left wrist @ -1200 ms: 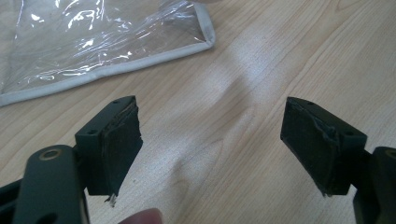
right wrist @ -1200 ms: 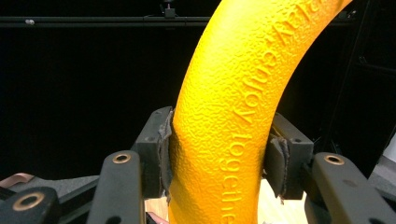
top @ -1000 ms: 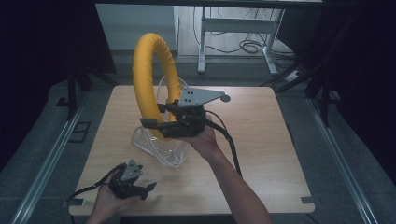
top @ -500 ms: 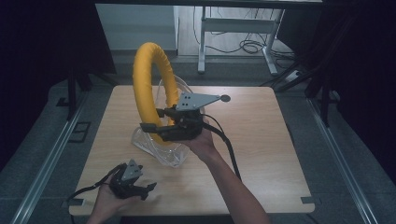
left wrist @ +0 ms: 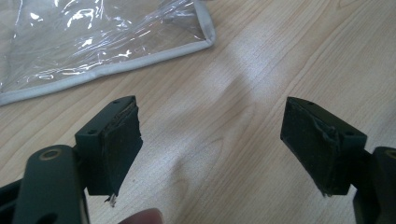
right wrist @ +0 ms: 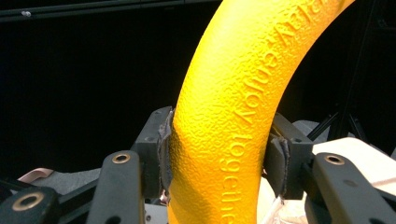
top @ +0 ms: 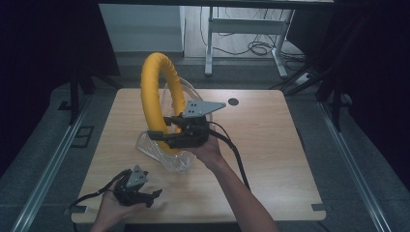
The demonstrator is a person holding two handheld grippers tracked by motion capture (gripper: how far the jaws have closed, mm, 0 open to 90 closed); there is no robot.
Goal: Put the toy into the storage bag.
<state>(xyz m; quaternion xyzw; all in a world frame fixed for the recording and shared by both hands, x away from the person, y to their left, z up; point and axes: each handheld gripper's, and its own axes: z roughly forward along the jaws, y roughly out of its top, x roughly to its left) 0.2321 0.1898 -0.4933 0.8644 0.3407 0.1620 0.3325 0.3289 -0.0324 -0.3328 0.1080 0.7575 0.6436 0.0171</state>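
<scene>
The yellow ring (top: 157, 96) stands upright above the middle of the table (top: 270, 145), pinched at its lower arc by the right gripper (top: 162, 137), whose jaws press on both sides of the textured foam (the right gripper view shows the pads denting it). Compared with one second ago, the ring is rotated and carried slightly right and toward the near side, so its opening now faces more to the left and right of the scene. Its plane runs roughly near-to-far, its tall axis is close to vertical, and the top leans slightly to the far side. The lower arc sits in or just above the mouth of the clear plastic bag (top: 164, 152); which of the two cannot be told. This suggests that insertion or removal is in progress. The left gripper (top: 151, 197) rests at the near left edge with its jaws spread and empty.
</scene>
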